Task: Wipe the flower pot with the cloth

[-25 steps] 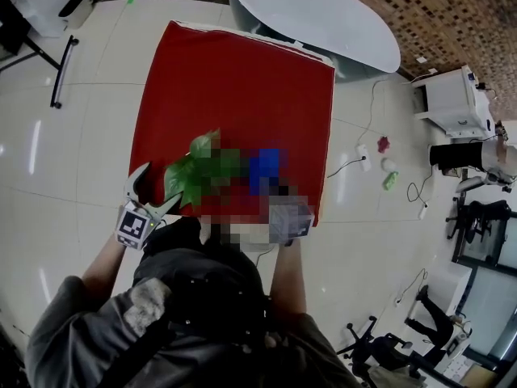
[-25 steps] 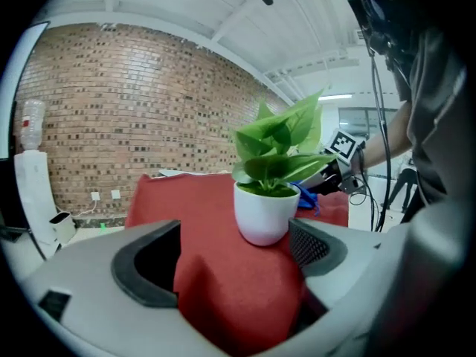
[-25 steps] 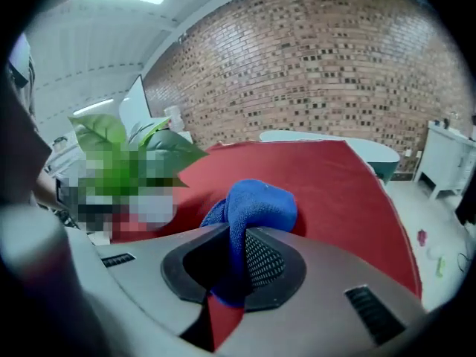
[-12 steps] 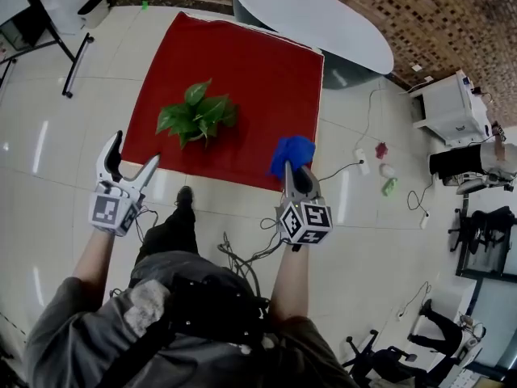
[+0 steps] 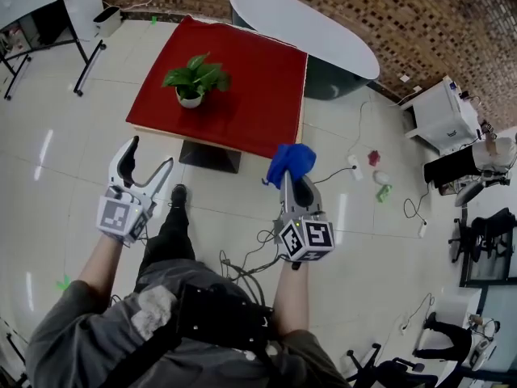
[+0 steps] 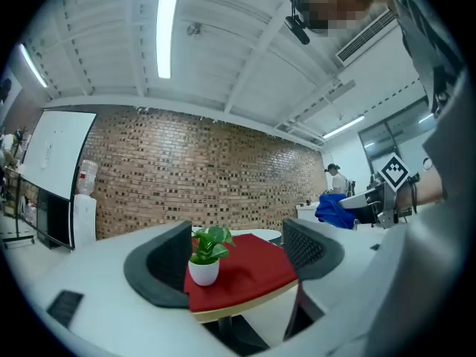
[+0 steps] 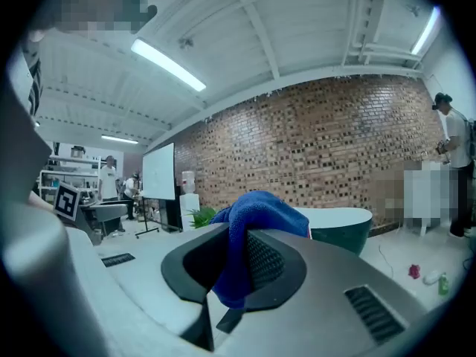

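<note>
The flower pot (image 5: 191, 98) is small and white, with a green leafy plant, and stands on a table under a red cloth (image 5: 242, 95) well ahead of me. My left gripper (image 5: 146, 166) is held out over the floor, open and empty; its jaws have just been closing a little. In the left gripper view the pot (image 6: 204, 271) shows far off between the jaws of the left gripper (image 6: 238, 262). My right gripper (image 5: 288, 176) is shut on a blue cloth (image 5: 292, 160). The right gripper view has the cloth (image 7: 256, 225) bunched between the jaws of the right gripper (image 7: 239, 262).
An oval white table (image 5: 307, 23) stands behind the red one. A white cabinet (image 5: 440, 115) and office chairs (image 5: 485, 241) are at the right. Cables (image 5: 250, 257) and small items (image 5: 380, 180) lie on the tiled floor. A whiteboard stand (image 5: 81, 6) is at the far left.
Both grippers have drawn back from the table's near edge and risen. The table and plant now lie much farther ahead. The blue cloth stays in the right gripper.
</note>
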